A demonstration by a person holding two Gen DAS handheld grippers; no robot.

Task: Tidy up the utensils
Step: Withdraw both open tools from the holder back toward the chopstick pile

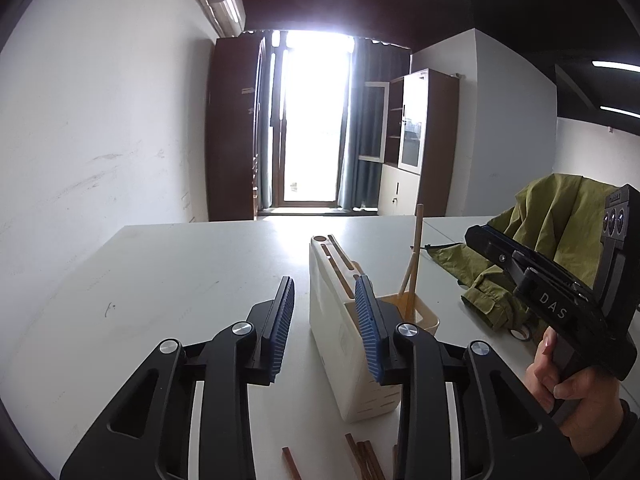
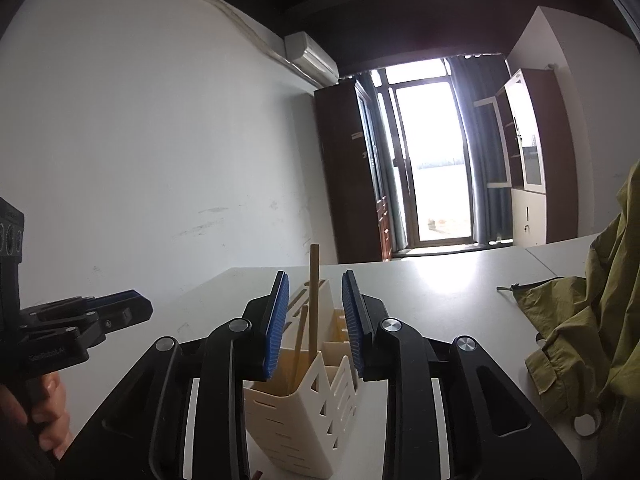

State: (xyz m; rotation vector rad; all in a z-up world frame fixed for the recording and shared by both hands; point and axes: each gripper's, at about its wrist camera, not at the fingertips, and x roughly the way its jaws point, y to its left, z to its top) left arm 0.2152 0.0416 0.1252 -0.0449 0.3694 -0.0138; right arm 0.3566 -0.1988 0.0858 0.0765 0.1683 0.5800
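A crumpled olive-green jacket (image 1: 552, 236) lies on the white table (image 1: 180, 272) off to my right, a roll of tape (image 2: 587, 420) by its hem. Ahead of me a bright glass door (image 1: 310, 120) glares between grey curtains (image 1: 366, 128), with a brown cabinet (image 1: 232, 128) to its left. An air conditioner (image 2: 312, 58) hangs high on the white wall (image 2: 140, 140).

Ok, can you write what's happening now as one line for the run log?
left gripper: open, empty | right gripper: open, empty | two wooden sticks: upright in utensil holder | loose chopsticks: on table
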